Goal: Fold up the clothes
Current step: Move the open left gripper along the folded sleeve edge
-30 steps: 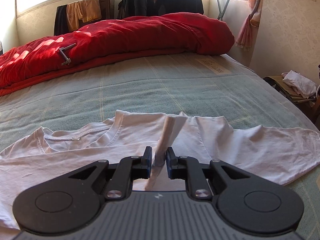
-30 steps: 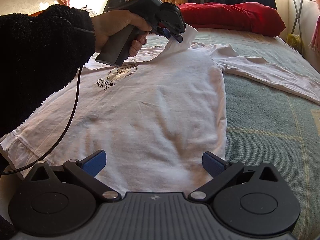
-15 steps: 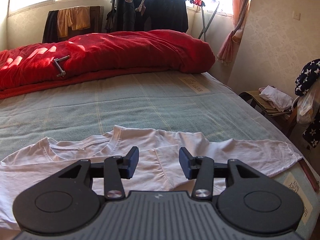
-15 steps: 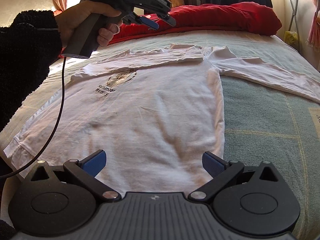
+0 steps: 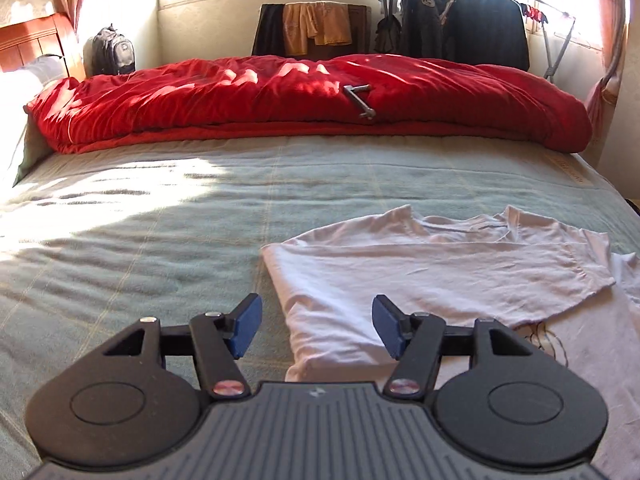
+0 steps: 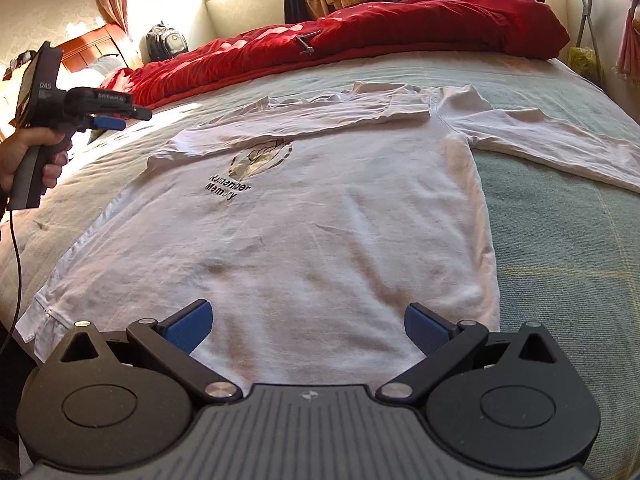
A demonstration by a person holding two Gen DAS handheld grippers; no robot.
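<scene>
A white T-shirt with a printed chest logo lies flat on the green bed cover. Its left sleeve is folded in across the chest; its right sleeve lies spread out. My left gripper is open and empty, low over the shirt's folded left shoulder edge. It also shows in the right wrist view, held off the shirt's left side. My right gripper is open and empty over the shirt's bottom hem.
A red duvet with a metal tool on it lies along the far side of the bed. A clothes rack with dark jackets, a backpack and a wooden headboard stand beyond.
My left gripper let go of the sleeve it had folded over the chest, opened, and swung away to the shirt's left side. My right gripper stayed open at the hem.
</scene>
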